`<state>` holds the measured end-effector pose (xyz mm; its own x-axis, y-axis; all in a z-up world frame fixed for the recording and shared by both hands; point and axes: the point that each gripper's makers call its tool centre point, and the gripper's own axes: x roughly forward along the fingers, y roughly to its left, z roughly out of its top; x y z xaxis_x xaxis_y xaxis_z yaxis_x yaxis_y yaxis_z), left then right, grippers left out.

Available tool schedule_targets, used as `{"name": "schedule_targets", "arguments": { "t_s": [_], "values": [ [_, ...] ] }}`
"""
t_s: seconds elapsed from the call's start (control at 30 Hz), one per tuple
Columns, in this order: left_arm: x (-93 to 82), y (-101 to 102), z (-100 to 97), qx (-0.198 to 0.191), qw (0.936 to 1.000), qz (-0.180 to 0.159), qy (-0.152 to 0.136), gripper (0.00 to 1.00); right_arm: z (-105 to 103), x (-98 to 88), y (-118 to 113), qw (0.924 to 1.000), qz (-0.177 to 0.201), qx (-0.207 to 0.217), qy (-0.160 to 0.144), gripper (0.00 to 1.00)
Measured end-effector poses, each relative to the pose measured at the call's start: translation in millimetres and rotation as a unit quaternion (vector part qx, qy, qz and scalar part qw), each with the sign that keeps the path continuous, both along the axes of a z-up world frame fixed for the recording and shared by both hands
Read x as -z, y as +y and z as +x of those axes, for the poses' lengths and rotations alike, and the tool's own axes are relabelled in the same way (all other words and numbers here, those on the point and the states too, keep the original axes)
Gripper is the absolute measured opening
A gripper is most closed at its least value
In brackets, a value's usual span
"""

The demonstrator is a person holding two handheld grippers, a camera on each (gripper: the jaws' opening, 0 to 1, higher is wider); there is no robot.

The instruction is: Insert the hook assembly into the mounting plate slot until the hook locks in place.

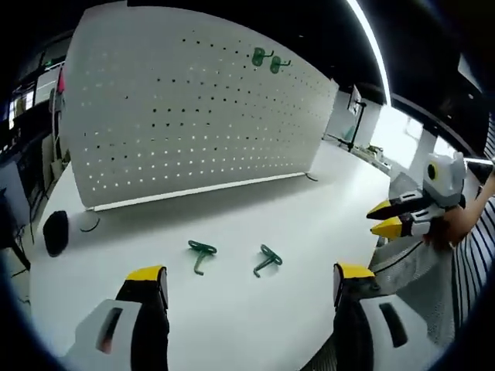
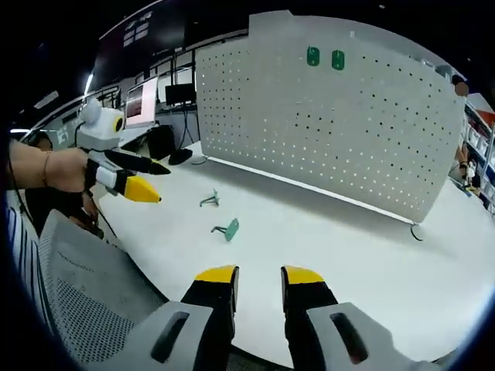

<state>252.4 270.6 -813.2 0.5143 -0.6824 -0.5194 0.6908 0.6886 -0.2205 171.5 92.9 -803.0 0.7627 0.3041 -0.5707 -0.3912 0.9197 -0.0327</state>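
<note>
A white pegboard [image 1: 193,108] stands upright across the upper part of the left gripper view, at the far side of the white bench [image 1: 255,309]. Two green hooks [image 1: 268,59] already hang near its top edge, so part of the work looks done. Two more green hooks lie loose at mid-frame on the bench: one [image 1: 201,253] left, one [image 1: 267,260] right, neither touched. The left claw [image 1: 249,284] is spread wide and empty; the right claw [image 2: 258,280] is slightly parted, holding nothing. Picking up and inserting remain.
</note>
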Motion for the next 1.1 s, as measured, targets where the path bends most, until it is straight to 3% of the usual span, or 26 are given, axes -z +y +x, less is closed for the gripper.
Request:
{"name": "schedule_targets", "arguments": {
  "t_s": [0.1, 0.2, 0.37, 0.53, 0.7, 0.73, 0.77, 0.87, 1.1],
  "values": [
    [5.5, -4.0, 6.2, 0.027, 0.9994, 0.019, -0.015, 0.85, -1.1, 5.1, 0.6, 1.0000, 0.001, -0.005, 0.004, 0.21],
    [9.2, -6.3, 16.2, 0.052, 0.9966, 0.043, -0.046, 0.85, -2.0, 7.0, 1.7, 0.9999, -0.002, -0.011, 0.005, 0.21],
    [24.4, -8.6, 30.0, 0.082, 0.9939, 0.064, -0.036, 0.78, 0.7, 8.5, 1.8, 0.9999, -0.002, -0.009, 0.005, 0.21],
    [31.4, -9.9, 46.5, 0.092, 0.9934, 0.061, -0.032, 0.73, 2.2, 10.3, -4.9, 0.9998, 0.009, 0.008, 0.013, 0.21],
    [41.0, -16.0, 53.0, 0.114, 0.9906, 0.072, -0.022, 0.69, 2.6, 12.1, -6.3, 0.9996, 0.012, 0.016, 0.018, 0.20],
    [41.9, -17.3, 53.2, 0.119, 0.9895, 0.078, -0.024, 0.69, 2.7, 12.2, -6.4, 0.9996, 0.013, 0.017, 0.018, 0.20],
    [41.9, -17.1, 58.8, 0.125, 0.9867, 0.093, -0.047, 0.69, 2.9, 12.5, -6.6, 0.9996, 0.012, 0.018, 0.018, 0.20],
    [43.6, -22.8, 59.5, 0.133, 0.9872, 0.082, -0.031, 0.60, 3.3, 13.2, -8.2, 0.9995, 0.012, 0.022, 0.020, 0.20],
    [54.3, -32.2, 69.9, 0.164, 0.9813, 0.098, -0.026, 0.56, 4.8, 15.1, -12.6, 0.9989, 0.017, 0.035, 0.026, 0.20]
  ]
}}
